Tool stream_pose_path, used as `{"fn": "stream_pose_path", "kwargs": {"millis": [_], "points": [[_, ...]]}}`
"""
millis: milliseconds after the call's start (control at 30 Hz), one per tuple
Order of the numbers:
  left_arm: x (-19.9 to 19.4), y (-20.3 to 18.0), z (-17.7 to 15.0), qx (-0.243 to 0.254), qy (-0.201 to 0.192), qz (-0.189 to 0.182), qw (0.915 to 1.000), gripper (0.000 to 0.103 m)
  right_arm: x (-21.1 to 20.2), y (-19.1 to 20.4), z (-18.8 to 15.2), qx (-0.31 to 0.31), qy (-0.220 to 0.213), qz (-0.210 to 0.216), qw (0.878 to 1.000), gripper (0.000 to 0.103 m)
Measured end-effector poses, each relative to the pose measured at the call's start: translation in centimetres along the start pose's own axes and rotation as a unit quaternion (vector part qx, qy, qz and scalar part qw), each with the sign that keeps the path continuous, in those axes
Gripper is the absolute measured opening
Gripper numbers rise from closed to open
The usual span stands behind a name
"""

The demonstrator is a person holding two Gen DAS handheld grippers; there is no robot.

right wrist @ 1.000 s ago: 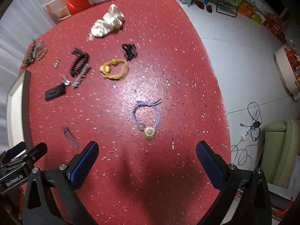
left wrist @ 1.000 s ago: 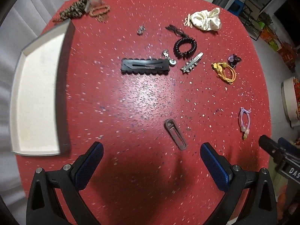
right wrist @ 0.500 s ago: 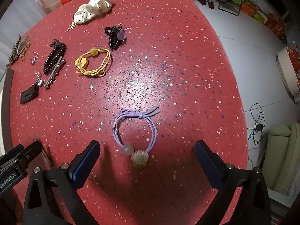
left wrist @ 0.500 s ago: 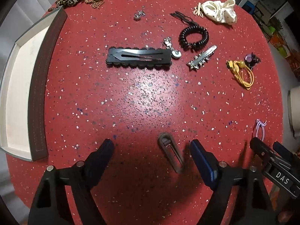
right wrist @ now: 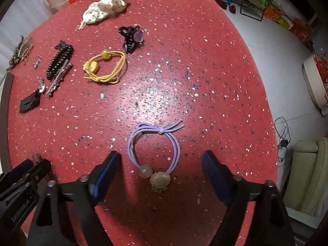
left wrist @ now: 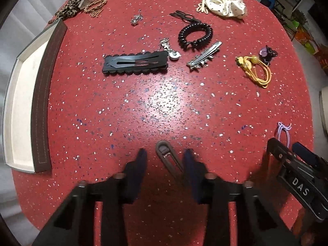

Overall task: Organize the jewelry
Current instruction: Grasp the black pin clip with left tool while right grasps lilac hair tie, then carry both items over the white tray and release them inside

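Now | left tool [left wrist: 165,160] closing around brown clip [left wrist: 167,156] | right tool [right wrist: 162,165] closing, straddling lilac tie [right wrist: 153,143]

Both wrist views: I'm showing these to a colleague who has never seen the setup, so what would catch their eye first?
The speckled red table strewn with hair accessories stands out first. The left gripper, whose jaws have just been closing, straddles a brown hair clip, not yet pinched. The right gripper, also just closing, frames a lilac hair tie with a flower charm. An open white tray waits at the table's left edge.
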State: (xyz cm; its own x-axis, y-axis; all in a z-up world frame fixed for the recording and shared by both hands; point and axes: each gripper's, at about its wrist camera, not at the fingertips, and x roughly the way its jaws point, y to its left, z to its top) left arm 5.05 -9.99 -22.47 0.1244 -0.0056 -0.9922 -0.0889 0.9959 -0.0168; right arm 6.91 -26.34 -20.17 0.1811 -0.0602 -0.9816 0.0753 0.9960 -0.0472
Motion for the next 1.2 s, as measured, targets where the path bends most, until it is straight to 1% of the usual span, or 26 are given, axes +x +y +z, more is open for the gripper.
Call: {"fn": "stream_pose_path", "kwargs": {"millis": [33, 67, 133, 167, 200, 233, 300, 400, 567, 667, 733, 833, 900, 1033, 1200], "points": [[-0.1, -0.3, 0.1, 0.001, 0.002, -0.003, 1.0000, 0.024, -0.1, 0.1, 0.0, -0.001, -0.002, 0.001, 1.000, 0.065], [-0.2, -0.4, 0.1, 0.002, 0.004, -0.009, 0.9999, 0.020, -0.3, 0.3, 0.1, -0.002, -0.004, 0.002, 1.000, 0.060], [-0.3, -0.3, 0.1, 0.005, 0.007, -0.018, 0.9998, 0.019, -0.6, 0.7, 0.2, -0.002, -0.005, 0.005, 1.000, 0.033], [-0.4, -0.4, 0.0, 0.007, 0.007, -0.022, 0.9997, 0.019, -0.7, 0.8, 0.3, 0.000, -0.004, 0.007, 1.000, 0.024], [-0.7, -0.4, 0.0, 0.009, 0.006, -0.028, 0.9995, 0.019, -0.7, 0.8, 0.4, 0.004, -0.001, 0.009, 1.000, 0.010], [-1.1, 0.3, -0.2, 0.010, 0.006, -0.035, 0.9993, 0.019, -0.8, 1.0, 0.8, 0.009, 0.002, 0.012, 1.000, 0.006], [-1.6, 1.1, -0.5, 0.014, 0.002, -0.052, 0.9986, 0.019, -0.8, 0.7, 0.8, 0.022, 0.006, 0.022, 1.000, 0.004], [-3.5, 2.8, -0.9, 0.022, -0.003, -0.073, 0.9971, 0.019, -1.6, 0.1, 0.7, 0.040, 0.010, 0.045, 0.998, 0.004], [-5.2, 4.9, -0.1, 0.025, -0.011, -0.091, 0.9954, 0.019, -3.9, -0.9, -0.1, 0.058, 0.007, 0.072, 0.996, 0.004], [-6.1, 6.2, -0.5, 0.025, -0.017, -0.098, 0.9948, 0.019, -5.1, -1.1, -0.2, 0.067, 0.006, 0.089, 0.994, 0.004], [-6.7, 6.6, -0.5, 0.026, -0.021, -0.101, 0.9943, 0.019, -5.2, -2.0, 0.1, 0.072, 0.005, 0.095, 0.993, 0.004], [-7.5, 7.8, -0.9, 0.026, -0.027, -0.104, 0.9939, 0.019, -5.5, -1.6, -0.6, 0.069, 0.002, 0.103, 0.992, 0.004], [-8.1, 8.9, -1.1, 0.022, -0.031, -0.104, 0.9939, 0.019, -5.8, -0.5, -0.9, 0.063, -0.001, 0.107, 0.992, 0.004], [-8.9, 10.3, -1.4, 0.011, -0.038, -0.104, 0.9938, 0.019, -6.9, 0.8, -0.8, 0.050, -0.005, 0.116, 0.992, 0.004], [-10.3, 13.0, -1.5, -0.005, -0.051, -0.098, 0.9938, 0.019, -8.6, 3.2, -0.5, 0.029, -0.012, 0.131, 0.991, 0.004]]}}
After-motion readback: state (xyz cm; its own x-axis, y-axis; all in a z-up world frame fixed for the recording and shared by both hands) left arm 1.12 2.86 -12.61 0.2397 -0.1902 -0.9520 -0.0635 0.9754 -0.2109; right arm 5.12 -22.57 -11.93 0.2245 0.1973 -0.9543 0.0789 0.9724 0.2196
